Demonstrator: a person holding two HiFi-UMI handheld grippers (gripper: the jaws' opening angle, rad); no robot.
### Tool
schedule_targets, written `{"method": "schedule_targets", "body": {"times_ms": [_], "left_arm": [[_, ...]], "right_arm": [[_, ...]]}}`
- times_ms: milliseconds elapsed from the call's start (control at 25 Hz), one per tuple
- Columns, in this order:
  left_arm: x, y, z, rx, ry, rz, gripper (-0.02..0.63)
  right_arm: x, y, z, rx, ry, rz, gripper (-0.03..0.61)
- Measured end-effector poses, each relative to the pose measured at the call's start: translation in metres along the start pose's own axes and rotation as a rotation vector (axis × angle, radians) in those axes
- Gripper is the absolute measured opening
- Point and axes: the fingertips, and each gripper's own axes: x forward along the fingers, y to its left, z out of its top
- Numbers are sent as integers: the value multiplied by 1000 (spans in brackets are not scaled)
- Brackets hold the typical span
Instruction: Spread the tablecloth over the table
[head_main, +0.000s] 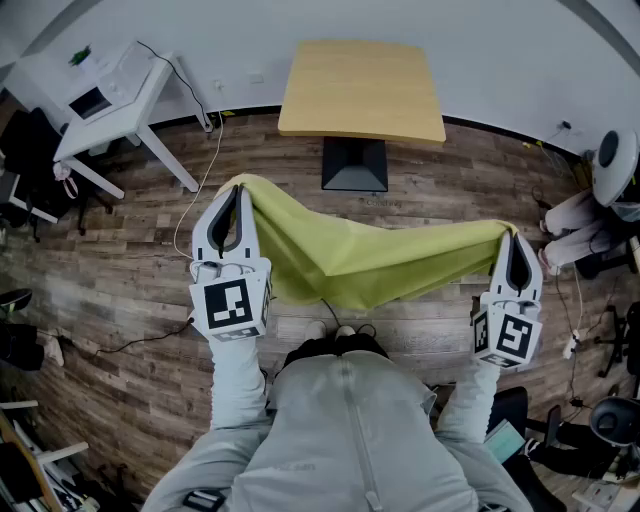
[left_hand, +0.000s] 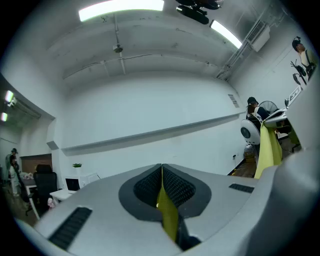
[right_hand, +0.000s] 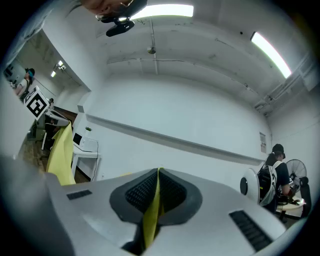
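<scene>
tablecloth sags in air between left gripper and right gripper, both pinching its corners, wooden table well ahead.

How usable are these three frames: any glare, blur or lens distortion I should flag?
Head view: even light, tablecloth and table sharp, but the wall bows and the corners darken. Left gripper view: strong fisheye, black corners, ceiling light blown out, cloth pinched in the left tool readable. Right gripper view: same fisheye, light strip glaring.
</scene>
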Motion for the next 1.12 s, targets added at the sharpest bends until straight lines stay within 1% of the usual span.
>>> {"method": "schedule_targets", "body": {"times_ms": [160,360,680,880,1120], "left_arm": [[-5,-1,5,16,-12,31,26],[-7,-12,10,23,-16,46,26],[7,4,11,34,-27,76,26],[42,18,-1,30,-15,71,26],[105,35,-15,20,7,50,26]], "right_arm": [[3,-6,-3,6,-12,6,23],[3,-19,-3,8,-25,5,23],[24,-27,3,15,-54,-21,23],[56,-23,-3,18,-50,-38,23],[119,-13,-5,12,-30,-50,23]]}}
